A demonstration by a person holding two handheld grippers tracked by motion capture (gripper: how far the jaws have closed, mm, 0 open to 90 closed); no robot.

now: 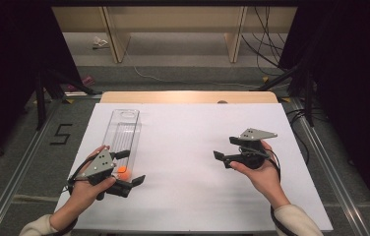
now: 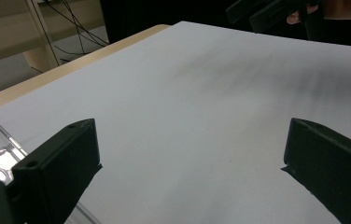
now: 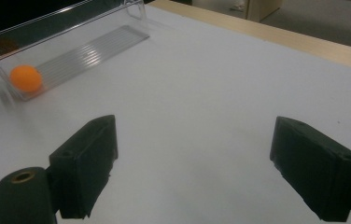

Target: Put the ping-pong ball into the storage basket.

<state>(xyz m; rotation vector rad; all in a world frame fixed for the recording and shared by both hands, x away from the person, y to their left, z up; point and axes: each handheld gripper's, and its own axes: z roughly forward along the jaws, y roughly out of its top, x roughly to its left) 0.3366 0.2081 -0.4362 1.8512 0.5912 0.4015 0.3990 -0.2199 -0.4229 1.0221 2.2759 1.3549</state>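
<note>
The left claw (image 1: 133,168) is nearest, held low over the near left part of the white desk (image 1: 188,147), its jaws wide apart and empty. Just beside it the orange ball (image 1: 123,171) lies inside the clear plastic tray (image 1: 124,129), at its near end. The right claw (image 1: 226,148) hovers well apart on the right, also wide and holding nothing
</note>
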